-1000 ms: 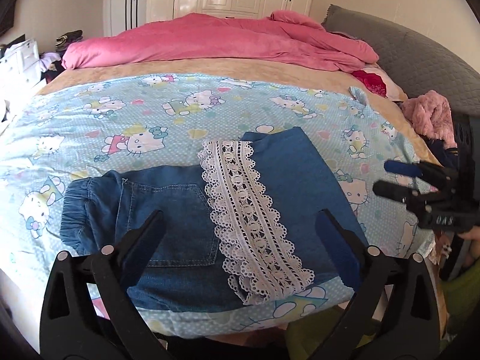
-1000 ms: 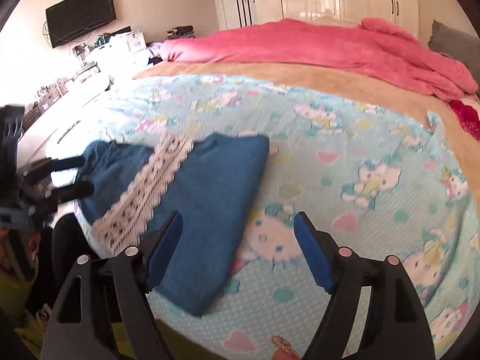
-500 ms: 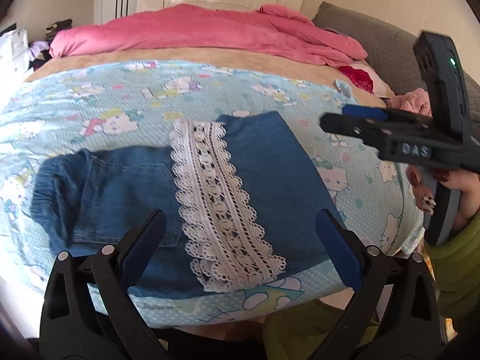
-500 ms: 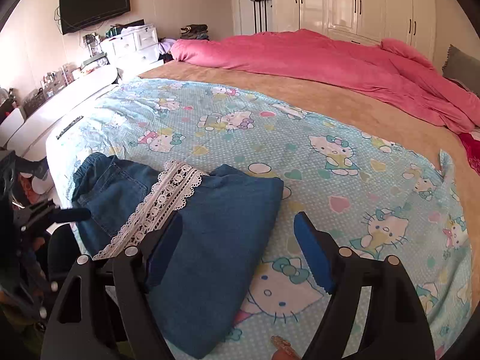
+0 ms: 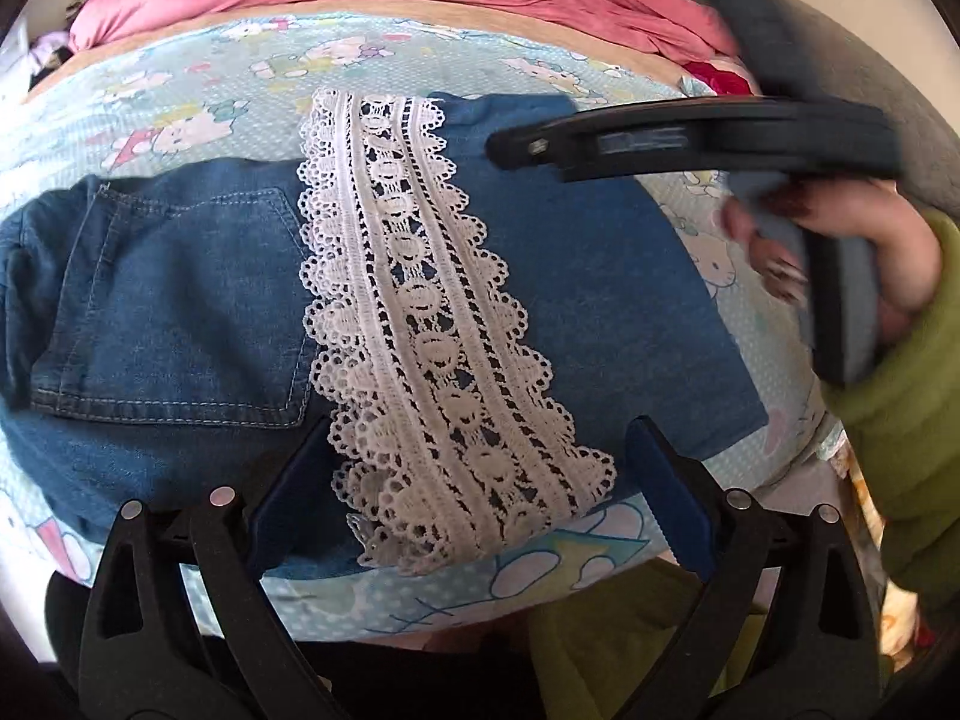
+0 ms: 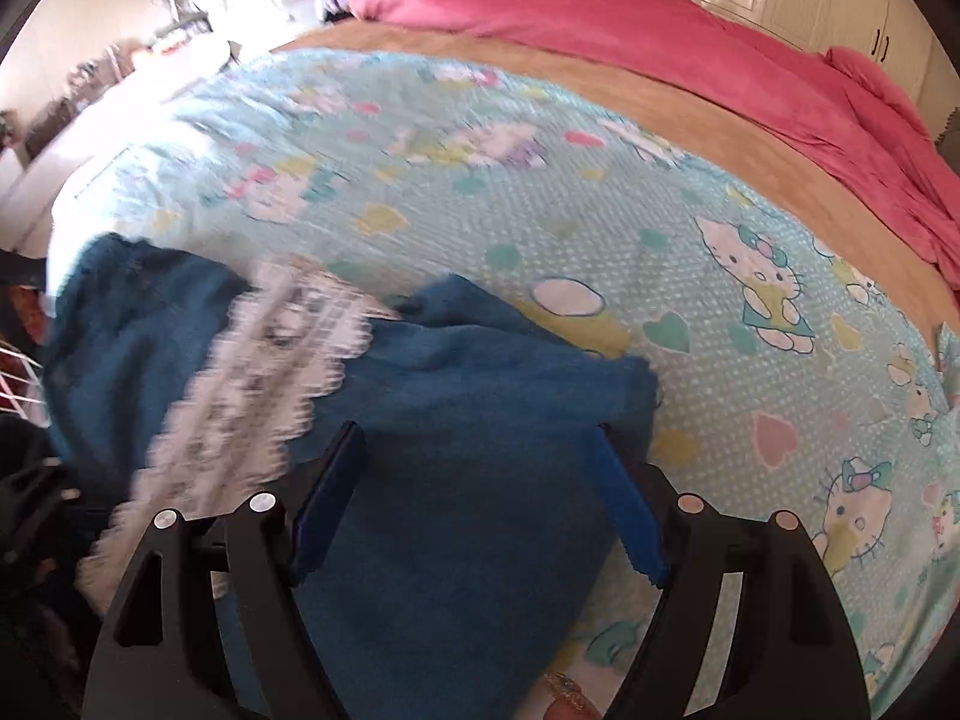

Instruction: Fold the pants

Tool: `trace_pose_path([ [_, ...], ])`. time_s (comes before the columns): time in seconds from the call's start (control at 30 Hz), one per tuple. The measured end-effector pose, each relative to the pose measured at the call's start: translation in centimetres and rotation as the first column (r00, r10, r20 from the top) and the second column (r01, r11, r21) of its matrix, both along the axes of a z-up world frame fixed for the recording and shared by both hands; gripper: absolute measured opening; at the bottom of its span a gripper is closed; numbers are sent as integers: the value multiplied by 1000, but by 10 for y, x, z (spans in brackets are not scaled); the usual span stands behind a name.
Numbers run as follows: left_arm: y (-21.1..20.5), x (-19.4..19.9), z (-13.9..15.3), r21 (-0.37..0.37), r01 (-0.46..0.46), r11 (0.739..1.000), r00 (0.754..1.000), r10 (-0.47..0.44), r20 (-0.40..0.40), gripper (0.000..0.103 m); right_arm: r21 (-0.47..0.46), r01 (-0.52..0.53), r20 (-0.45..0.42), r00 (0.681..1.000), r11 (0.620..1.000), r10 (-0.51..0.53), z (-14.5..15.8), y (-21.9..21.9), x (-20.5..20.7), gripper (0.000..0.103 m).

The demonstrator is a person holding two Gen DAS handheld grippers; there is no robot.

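Denim pants (image 5: 198,300) with lace hem (image 5: 432,324), folded; left gripper (image 5: 474,492) and right gripper (image 6: 480,504) wide, empty; careless one-layer grab risks undoing fold.

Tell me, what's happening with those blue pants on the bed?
A person is folding denim pants with a white lace band on a cartoon-cat bedsheet. Each hand holds a pair of tongs. The pants lie partly folded near the bed's edge. The left tongs are open over the lace hem, and the right tongs are open over the plain blue folded end. Neither pair is gripping anything yet.
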State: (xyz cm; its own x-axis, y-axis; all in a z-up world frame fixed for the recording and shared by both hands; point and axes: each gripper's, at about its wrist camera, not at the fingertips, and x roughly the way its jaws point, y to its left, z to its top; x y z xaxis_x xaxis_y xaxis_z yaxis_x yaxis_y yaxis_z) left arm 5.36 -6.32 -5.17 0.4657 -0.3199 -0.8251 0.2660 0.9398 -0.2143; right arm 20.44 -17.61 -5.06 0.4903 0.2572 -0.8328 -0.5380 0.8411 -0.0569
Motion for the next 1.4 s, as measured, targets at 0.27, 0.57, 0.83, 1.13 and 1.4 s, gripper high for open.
trace_pose_path([
  [0.27, 0, -2, -1, -6, 8, 1000, 1000, -8, -3, 90, 62, 146, -21, 989, 987, -145, -19, -18, 42, 89],
  [0.57, 15, -5, 23, -26, -25, 999, 999, 26, 31, 93, 197, 160, 83, 980, 967, -179, 38, -53, 5, 92],
  [0.83, 22, -16, 54, 19, -67, 998, 992, 65, 109, 93, 268, 147, 114, 977, 952, -183, 66, -65, -22, 97],
  [1.13, 36, -26, 81, 47, -130, 990, 978, 120, 173, 93, 296, 86, 167, 976, 951, -140, 98, -58, -40, 97],
  [1.4, 56, -36, 88, 42, -187, 981, 967, 176, 184, 93, 284, 13, 200, 977, 959, -72, 117, -33, -52, 98],
])
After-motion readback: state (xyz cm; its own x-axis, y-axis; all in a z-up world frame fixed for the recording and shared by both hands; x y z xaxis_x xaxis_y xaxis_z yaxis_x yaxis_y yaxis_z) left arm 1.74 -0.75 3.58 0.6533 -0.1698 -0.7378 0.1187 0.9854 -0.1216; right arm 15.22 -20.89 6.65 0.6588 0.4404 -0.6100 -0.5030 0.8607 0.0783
